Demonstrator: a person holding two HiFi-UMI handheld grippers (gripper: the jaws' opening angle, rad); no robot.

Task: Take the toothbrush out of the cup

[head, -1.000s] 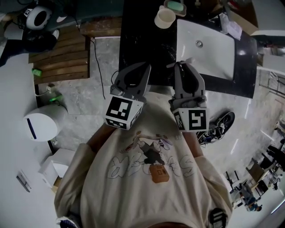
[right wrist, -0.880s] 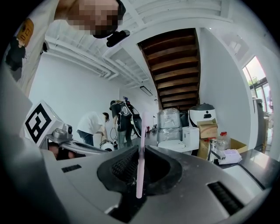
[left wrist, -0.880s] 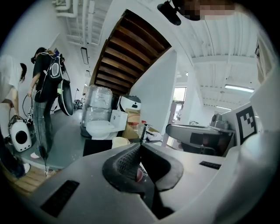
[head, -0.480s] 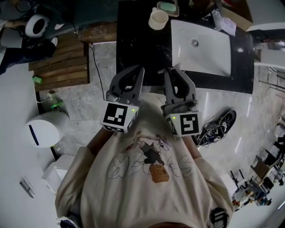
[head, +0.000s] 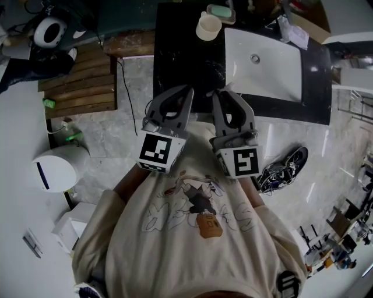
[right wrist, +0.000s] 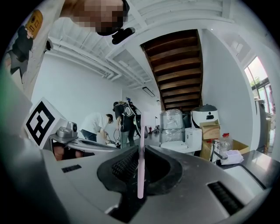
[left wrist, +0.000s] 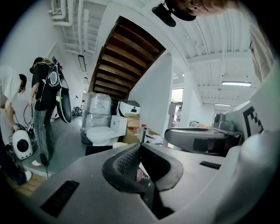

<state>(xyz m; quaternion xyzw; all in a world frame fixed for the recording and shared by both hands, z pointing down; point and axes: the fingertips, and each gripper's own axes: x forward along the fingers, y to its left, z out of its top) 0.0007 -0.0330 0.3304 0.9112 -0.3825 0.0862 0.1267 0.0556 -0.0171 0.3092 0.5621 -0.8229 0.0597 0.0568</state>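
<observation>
Evidently the removal is done: the pink toothbrush [right wrist: 141,131] is clamped upright in the right tool [head: 226,96], well apart from the cream cup [head: 208,27], which stands on the black surface [head: 180,58] beside the white sink [head: 268,64]. Only setting the brush down, if wanted, is judged to be left. The left tool [left wrist: 139,151] is closed, with nothing held in it. A soap dish [head: 220,10] is seen just behind the cup, a shoe [head: 282,169] on the marble floor [head: 116,128], and a wooden staircase [right wrist: 175,70] overhead.

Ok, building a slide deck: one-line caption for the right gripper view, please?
Right tool shut on an upright pink toothbrush, with a wooden staircase overhead.
</observation>
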